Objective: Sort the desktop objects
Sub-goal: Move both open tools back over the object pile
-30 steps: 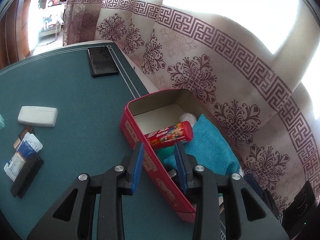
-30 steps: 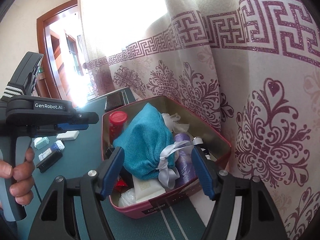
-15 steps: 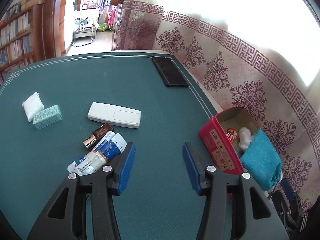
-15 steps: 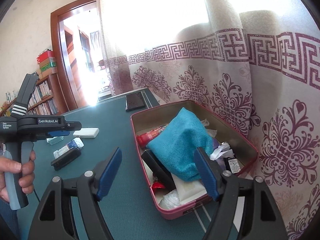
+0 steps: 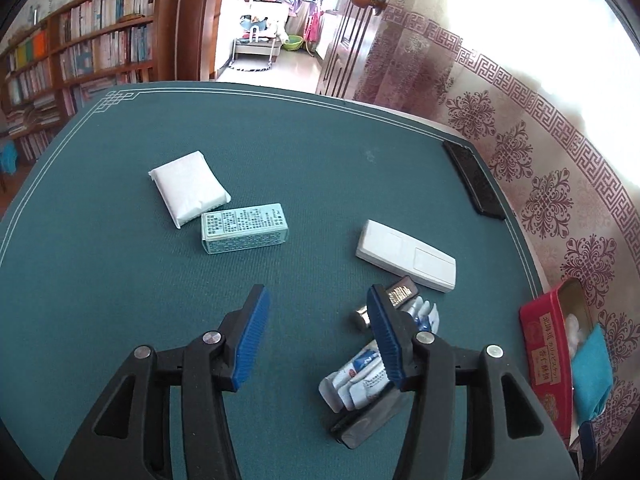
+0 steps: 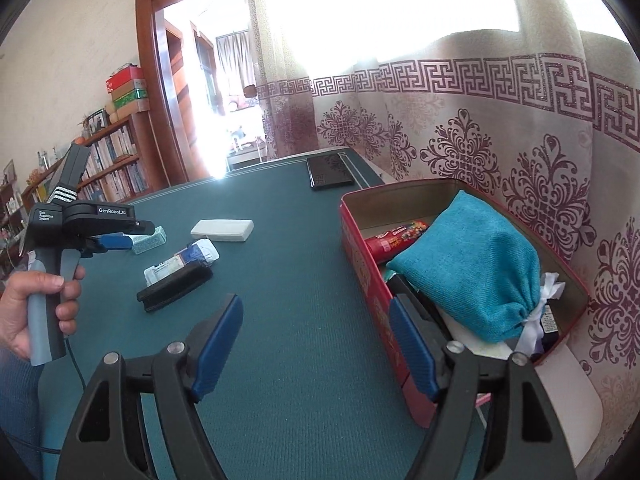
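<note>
My left gripper [image 5: 316, 336] hovers over the green table mat [image 5: 120, 300], its jaws opening with nothing between them. Just right of it lie a blue-white tube [image 5: 360, 376], a black case [image 5: 372, 420] and a small brown-gold stick [image 5: 400, 292]. A white remote [image 5: 406, 255], a mint box [image 5: 245, 228] and a white tissue pack [image 5: 188, 186] lie farther out. My right gripper [image 6: 316, 344] is open and empty beside the red tin [image 6: 360, 256], which holds a teal pouch [image 6: 472, 268] and a red candy tube [image 6: 396, 236].
A black wallet [image 6: 330, 172] lies at the table's far edge by the patterned curtain [image 6: 460, 152]. A person's hand [image 6: 36, 308] holds the left gripper [image 6: 116, 241] at the left. Bookshelves [image 5: 80, 48] and a doorway stand beyond the table.
The left gripper swung away from the red tin to above the loose items, and its jaws widened. The right gripper drew back from over the tin, which now sits to its right.
</note>
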